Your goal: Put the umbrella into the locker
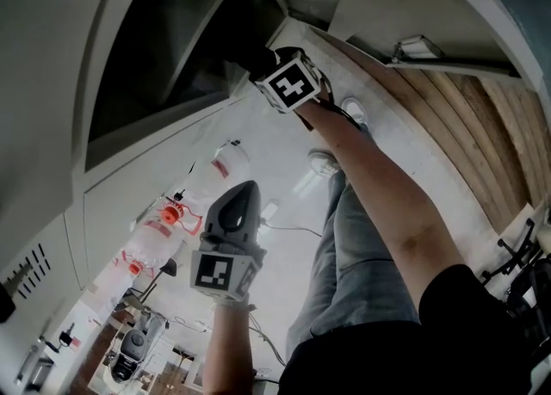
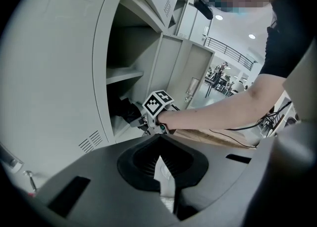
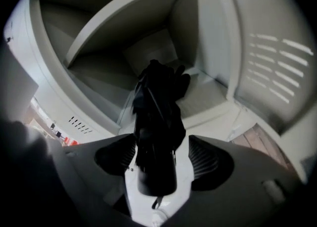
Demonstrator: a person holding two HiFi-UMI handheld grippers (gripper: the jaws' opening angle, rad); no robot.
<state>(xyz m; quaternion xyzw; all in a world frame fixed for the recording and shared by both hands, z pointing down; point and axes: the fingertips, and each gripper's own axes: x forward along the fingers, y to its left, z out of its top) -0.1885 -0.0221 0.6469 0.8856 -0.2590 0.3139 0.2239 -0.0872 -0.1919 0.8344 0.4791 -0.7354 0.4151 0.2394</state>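
A black folded umbrella [image 3: 156, 122] leans into the lower compartment of the grey locker [image 3: 208, 97], its far end resting on the compartment floor under a shelf [image 3: 133, 18]. Its handle end hangs between the jaws of my right gripper [image 3: 161, 154], which stand wide and open, with a gap showing at the right pad. In the head view the right gripper [image 1: 258, 70] reaches into the dark locker opening [image 1: 172, 40]. The left gripper view shows the umbrella [image 2: 128, 110] inside the locker too. My left gripper [image 1: 234, 200] hangs lower, away from the locker, shut and empty [image 2: 161, 171].
The locker door [image 3: 277, 63] with vent slots stands open at the right. Clear plastic bottles with red caps [image 1: 172, 212] lie on the floor near the left gripper. Wooden flooring [image 1: 448, 118] lies to the right. The person's shoes [image 1: 323, 161] stand by the locker base.
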